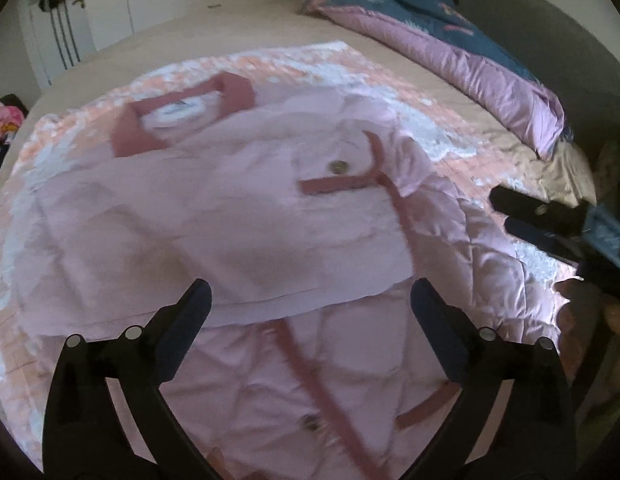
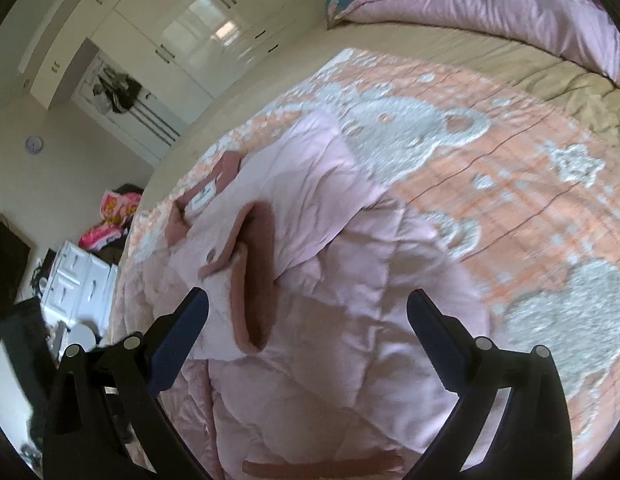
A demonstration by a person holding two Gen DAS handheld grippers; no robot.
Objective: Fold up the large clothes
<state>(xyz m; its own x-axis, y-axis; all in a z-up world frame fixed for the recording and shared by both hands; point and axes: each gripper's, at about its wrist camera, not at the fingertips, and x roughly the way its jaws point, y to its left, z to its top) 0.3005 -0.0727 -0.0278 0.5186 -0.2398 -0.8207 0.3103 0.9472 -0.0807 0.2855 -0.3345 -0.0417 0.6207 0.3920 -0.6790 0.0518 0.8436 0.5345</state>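
**A:** left gripper is spread wide, nothing pinched between its 2 black fingers. It hangs over the near part of the pale pink quilted jacket with dusty-rose trim. Right gripper looks the same from its own camera: jaws apart, just padded fabric below the gap, not gripped.

**B:** where's the jacket sitting exactly?

**A:** spread out on the peach-and-white bear-pattern blanket, which lies on the beige bed sheet. Rose collar is at the far end with a white label inside it. 1 smooth panel is folded across the body, and its straight lower edge runs just past the left fingertips. Rose strip runs down the front, with 2 round metal snaps that I can see, 1 up near the chest and 1 low down.

**B:** anything from the right side?

**A:** a rose-edged cuff stands open between the right fingers, slightly left of middle. In the left view the right gripper's tips poke in at the right edge, off to the side of the jacket. Rolled-up lilac and teal duvet is at the far end of the bed, well apart from the jacket. Frames are a bit blurry.
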